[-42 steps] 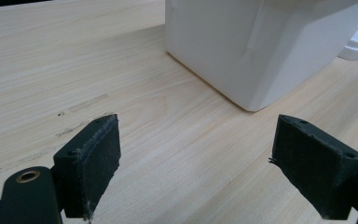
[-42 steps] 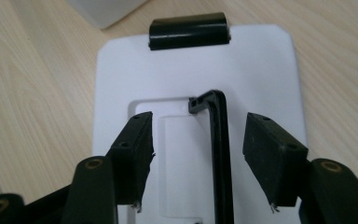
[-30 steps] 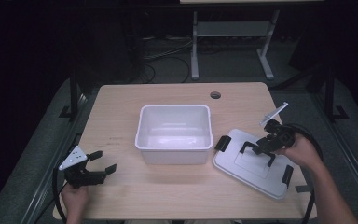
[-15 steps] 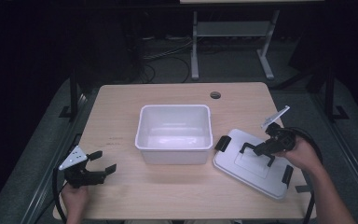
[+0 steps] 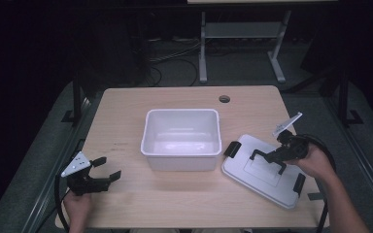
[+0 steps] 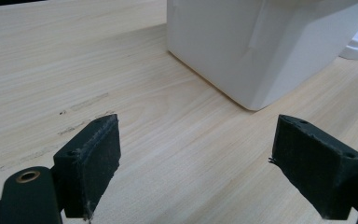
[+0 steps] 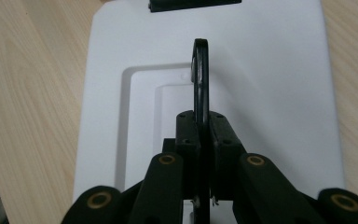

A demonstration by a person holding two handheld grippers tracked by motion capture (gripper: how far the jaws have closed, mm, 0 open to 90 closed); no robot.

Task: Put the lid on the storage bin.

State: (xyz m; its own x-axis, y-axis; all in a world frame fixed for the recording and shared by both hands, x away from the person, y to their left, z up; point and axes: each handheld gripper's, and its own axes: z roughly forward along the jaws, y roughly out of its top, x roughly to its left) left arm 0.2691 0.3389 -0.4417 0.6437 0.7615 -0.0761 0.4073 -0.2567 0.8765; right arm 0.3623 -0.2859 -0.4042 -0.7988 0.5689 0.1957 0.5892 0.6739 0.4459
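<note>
The right gripper (image 5: 272, 156) sits over the white lid (image 5: 264, 177), which lies flat on the tabletop (image 5: 126, 116) with its near end toward the person's right hand (image 5: 314, 162). Its fingers (image 7: 186, 135) have just been closing and now pinch the thin black handle (image 7: 201, 70) that stands up on edge from the middle of the lid. In the right gripper view the handle runs straight ahead between the two pads, which press on it from both sides, and its rounded far end rises beyond the fingertips. A raised rectangular panel of the lid spreads out beneath and to either side of the fingers, and a black latch (image 7: 193, 4) sits on the lid's far edge, well ahead of them. Another black latch (image 5: 231, 148) marks the lid's end nearest the white tub (image 5: 182, 138).

The tub stands open, just beside the lid and apart from the right fingers. The left gripper (image 5: 103, 170) rests low at the near left corner of the tabletop, held by the left hand (image 5: 77, 204). Its fingers (image 6: 91, 168) are spread wide with only bare wood between them, and the tub's lower corner (image 6: 256, 93) lies ahead of them, nearer the right-hand finger, not touching.
</note>
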